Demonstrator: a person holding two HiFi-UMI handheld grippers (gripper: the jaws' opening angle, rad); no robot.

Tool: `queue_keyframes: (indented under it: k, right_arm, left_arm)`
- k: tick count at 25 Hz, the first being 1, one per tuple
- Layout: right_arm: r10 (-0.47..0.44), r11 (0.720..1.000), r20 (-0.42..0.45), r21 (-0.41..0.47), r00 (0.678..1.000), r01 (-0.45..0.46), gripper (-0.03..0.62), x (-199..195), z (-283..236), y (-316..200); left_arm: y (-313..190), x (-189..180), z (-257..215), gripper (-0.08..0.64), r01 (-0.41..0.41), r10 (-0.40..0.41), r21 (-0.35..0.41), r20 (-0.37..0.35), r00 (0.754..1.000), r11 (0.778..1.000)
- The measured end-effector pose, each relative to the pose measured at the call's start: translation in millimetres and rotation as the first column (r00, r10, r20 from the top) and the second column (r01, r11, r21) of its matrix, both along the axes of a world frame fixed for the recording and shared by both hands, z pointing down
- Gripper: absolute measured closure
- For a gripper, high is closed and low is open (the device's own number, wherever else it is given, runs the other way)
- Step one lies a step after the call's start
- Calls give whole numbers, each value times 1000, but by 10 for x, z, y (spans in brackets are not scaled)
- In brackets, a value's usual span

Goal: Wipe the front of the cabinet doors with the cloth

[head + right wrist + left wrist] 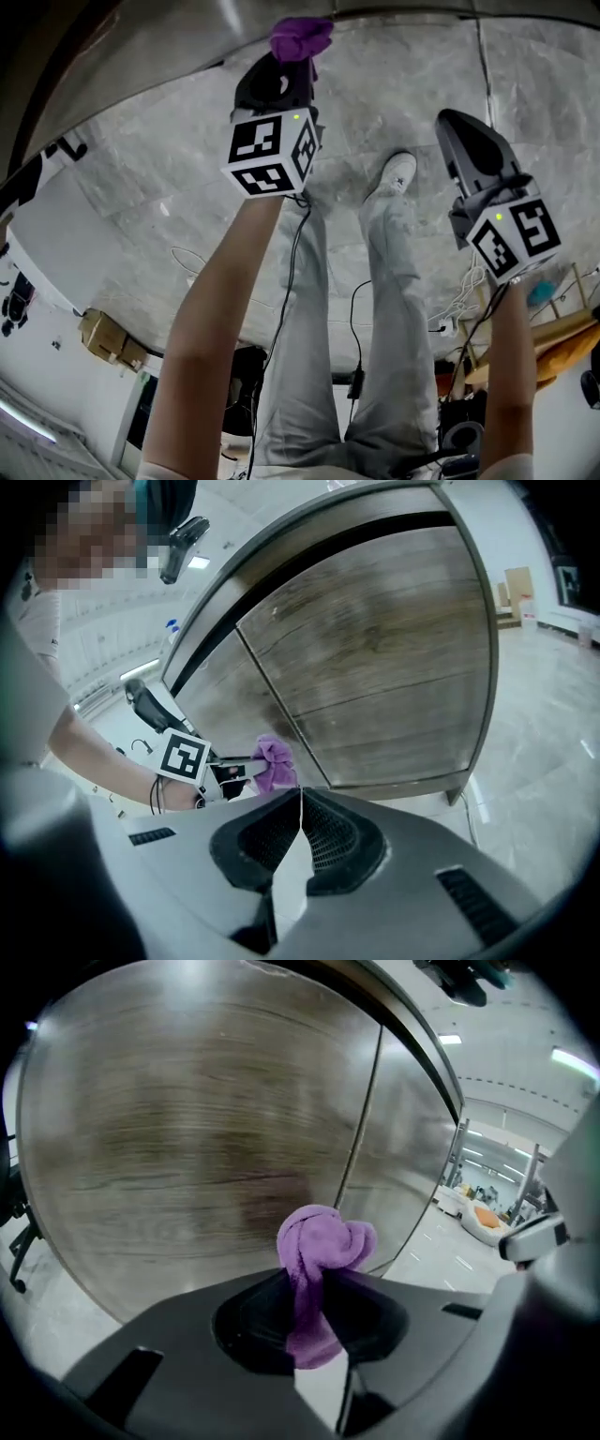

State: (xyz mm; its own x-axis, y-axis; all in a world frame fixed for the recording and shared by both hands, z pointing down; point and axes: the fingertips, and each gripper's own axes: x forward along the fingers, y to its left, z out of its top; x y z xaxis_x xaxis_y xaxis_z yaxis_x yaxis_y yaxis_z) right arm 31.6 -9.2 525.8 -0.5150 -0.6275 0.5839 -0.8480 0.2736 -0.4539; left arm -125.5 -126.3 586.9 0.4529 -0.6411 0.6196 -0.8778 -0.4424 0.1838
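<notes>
The purple cloth is bunched into a knot and pinched in my left gripper. Its fingers are clamped on the cloth's lower tail, and the wad sticks out past the tips. In the left gripper view the wad sits low and centre in the frame, in front of the lower part of the wood-grain cabinet doors and just left of the vertical seam between them. The door surface is blurred there, so I cannot tell whether the cloth presses on the wood or hangs just off it. In the head view that gripper is at upper centre, with the cloth at the very top of the frame near the cabinet's lower edge. My right gripper shows at the right of the head view, well apart from the cloth. Its fingers are closed together with nothing between them, and it faces the cabinet. Beneath both lies the grey marbled floor, with a white shoe and black cables across the middle of the frame.
</notes>
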Motion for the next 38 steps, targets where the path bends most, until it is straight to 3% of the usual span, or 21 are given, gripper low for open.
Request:
queue_keyframes:
  k: [7, 12, 15, 25, 31, 34, 38]
  right_arm:
    - [124, 991, -7, -39, 992, -124, 563, 331, 207, 274]
    - [149, 988, -21, -41, 989, -149, 563, 212, 281, 362]
    - [145, 989, -19, -32, 989, -146, 563, 19, 288, 314]
    - [60, 998, 11, 4, 998, -60, 563, -991, 312, -3]
    - [-32, 999, 30, 7, 999, 31, 563, -1519, 273, -127]
    - [-59, 998, 29, 8, 998, 59, 563, -1622, 267, -190]
    - [-62, 998, 32, 12, 998, 62, 563, -1562, 292, -243]
  left_arm:
    - [-215, 279, 294, 477, -34, 35, -28, 28, 999, 999]
    - [-249, 129, 341, 477, -46, 46, -41, 20, 999, 998]
    - [-249, -213, 358, 477, 1, -1, -60, 6, 1000, 998]
    - [-311, -1813, 390, 477, 82, -74, -51, 132, 988, 995]
    - [-323, -2454, 387, 477, 140, -129, -57, 164, 978, 989]
    - [-322, -2731, 424, 477, 211, -198, -71, 159, 967, 975]
    - [-267, -3103, 523, 477, 314, -293, -84, 200, 935, 946]
